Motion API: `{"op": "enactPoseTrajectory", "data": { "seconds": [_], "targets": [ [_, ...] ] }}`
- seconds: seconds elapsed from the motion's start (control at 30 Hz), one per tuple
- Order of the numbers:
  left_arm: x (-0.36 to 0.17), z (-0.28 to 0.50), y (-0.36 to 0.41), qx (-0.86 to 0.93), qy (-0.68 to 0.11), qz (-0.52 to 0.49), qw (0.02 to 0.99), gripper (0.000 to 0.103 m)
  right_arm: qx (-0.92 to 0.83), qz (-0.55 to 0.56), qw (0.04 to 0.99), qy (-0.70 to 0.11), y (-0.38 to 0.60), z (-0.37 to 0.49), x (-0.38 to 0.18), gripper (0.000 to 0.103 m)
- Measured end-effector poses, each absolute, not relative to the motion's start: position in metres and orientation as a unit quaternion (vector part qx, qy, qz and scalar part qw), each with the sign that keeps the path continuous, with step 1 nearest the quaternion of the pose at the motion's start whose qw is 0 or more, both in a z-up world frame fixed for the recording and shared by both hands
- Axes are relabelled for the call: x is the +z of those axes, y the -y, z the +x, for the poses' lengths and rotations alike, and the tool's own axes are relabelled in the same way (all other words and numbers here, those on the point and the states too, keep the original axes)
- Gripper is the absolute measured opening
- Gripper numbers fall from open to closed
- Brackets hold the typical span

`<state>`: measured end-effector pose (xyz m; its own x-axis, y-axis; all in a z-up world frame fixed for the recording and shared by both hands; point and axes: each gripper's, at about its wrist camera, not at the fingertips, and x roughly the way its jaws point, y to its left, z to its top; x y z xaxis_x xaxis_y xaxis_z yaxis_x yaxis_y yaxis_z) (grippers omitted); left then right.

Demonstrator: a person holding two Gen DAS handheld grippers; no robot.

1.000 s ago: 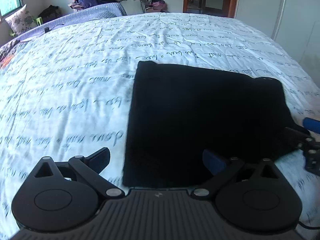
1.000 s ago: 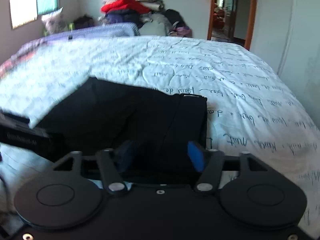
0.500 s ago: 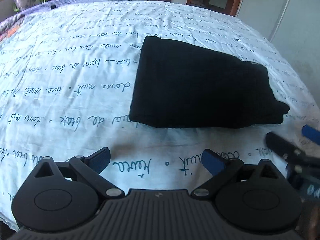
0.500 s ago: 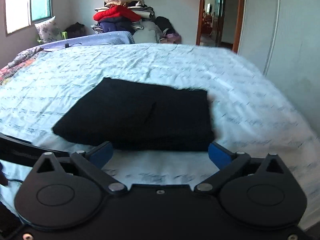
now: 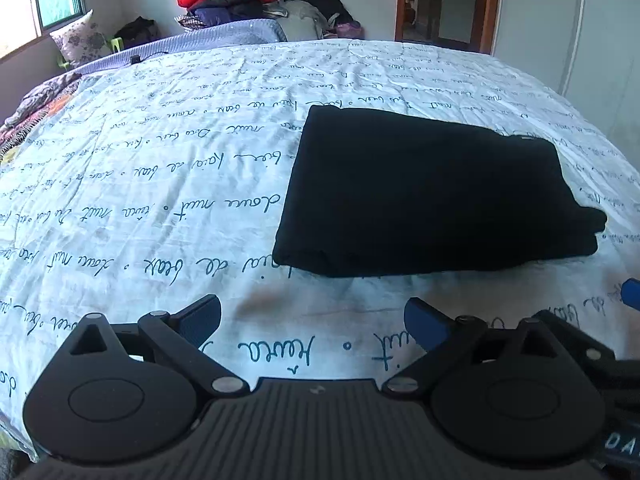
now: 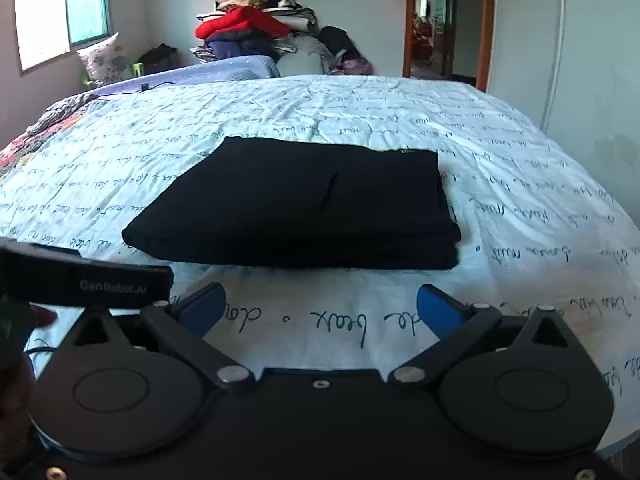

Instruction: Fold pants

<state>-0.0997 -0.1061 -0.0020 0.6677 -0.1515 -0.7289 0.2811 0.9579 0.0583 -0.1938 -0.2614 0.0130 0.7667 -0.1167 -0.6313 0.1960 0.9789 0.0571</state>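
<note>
Left wrist view: one pair of black pants (image 5: 432, 192), folded into a flat, roughly rectangular stack, lies on the bedspread (image 5: 160, 184) at about one o'clock from the left gripper (image 5: 312, 320). Only this view shows a lobe of cloth jutting from the stack's right edge, and a blue finger pad of the right gripper (image 5: 631, 294) at the frame's three o'clock edge.

Right wrist view: the same pants (image 6: 304, 208) sit at twelve o'clock, just beyond the right gripper (image 6: 320, 308). Only here do the layered folds along the near right edge show, with a shallow crease across the top. The black body of the left gripper (image 6: 84, 280), bearing pale lettering, enters at nine o'clock, with part of a hand (image 6: 16, 344) below it.

Count: one pair of pants, two grippers, each with two blue-padded fingers. One pile of clothes (image 6: 248, 28), red garment on top, stands at the far end of the bed; one floral pillow (image 6: 104, 60) leans beneath the window (image 6: 60, 8); one open doorway (image 6: 444, 24) at one o'clock.

Tongs: both pairs stand wide apart, nothing between them, clear of the pants, over bare bedspread.

Materials: pants are matte black fabric. Bedspread is white quilted cotton, wrinkled, printed with dark cursive script. Gripper bodies are black plastic with round discs and metal rivets.
</note>
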Motion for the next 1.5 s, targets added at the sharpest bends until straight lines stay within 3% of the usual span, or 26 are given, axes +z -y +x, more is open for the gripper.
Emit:
{"op": "enactPoseTrajectory", "data": {
  "seconds": [1.5],
  "targets": [
    [-0.012, -0.095, 0.092, -0.100, -0.408, 0.074, 0.904, 0.099, -0.100, 0.052, 0.933, -0.341, 0.265, -0.196, 0.007, 0.103]
  ]
}}
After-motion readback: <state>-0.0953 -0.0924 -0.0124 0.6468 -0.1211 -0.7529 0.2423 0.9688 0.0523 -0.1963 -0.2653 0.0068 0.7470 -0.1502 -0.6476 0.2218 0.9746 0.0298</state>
